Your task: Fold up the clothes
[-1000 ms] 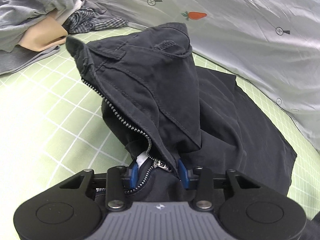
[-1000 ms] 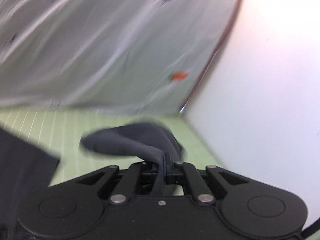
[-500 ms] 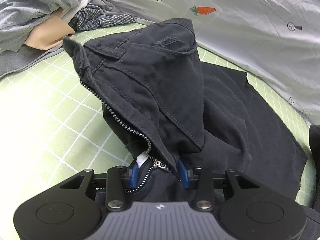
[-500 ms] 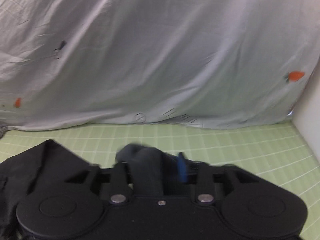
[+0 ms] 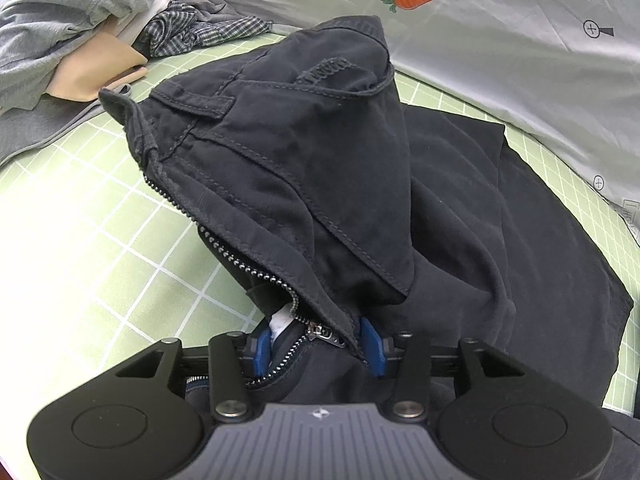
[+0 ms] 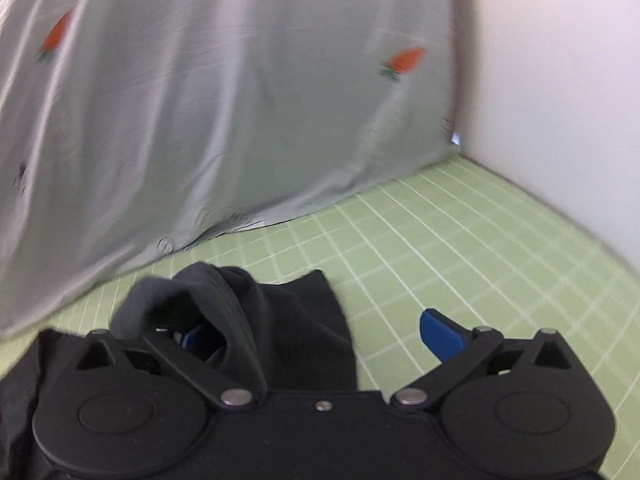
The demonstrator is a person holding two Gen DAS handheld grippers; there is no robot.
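Dark navy trousers point(image 5: 320, 168) lie on the green grid mat point(image 5: 80, 240). My left gripper point(image 5: 318, 346) is shut on the trousers at the zipper fly, and the waistband stands up in a peak before it. The legs spread flat to the right. In the right wrist view my right gripper point(image 6: 316, 336) is open. A fold of the trousers' dark fabric point(image 6: 240, 312) drapes over its left finger, and the right blue fingertip point(image 6: 440, 334) is bare above the mat point(image 6: 480, 240).
A pile of grey, beige and checked clothes point(image 5: 80, 32) lies at the back left. A grey carrot-print sheet point(image 5: 500, 40) hangs behind the mat; it also fills the back of the right wrist view point(image 6: 240, 100). A white wall point(image 6: 560, 100) stands on the right.
My right gripper has opened and let go of the dark fabric it held, and it has swung right towards the wall. My left gripper keeps its grip, shifted slightly.
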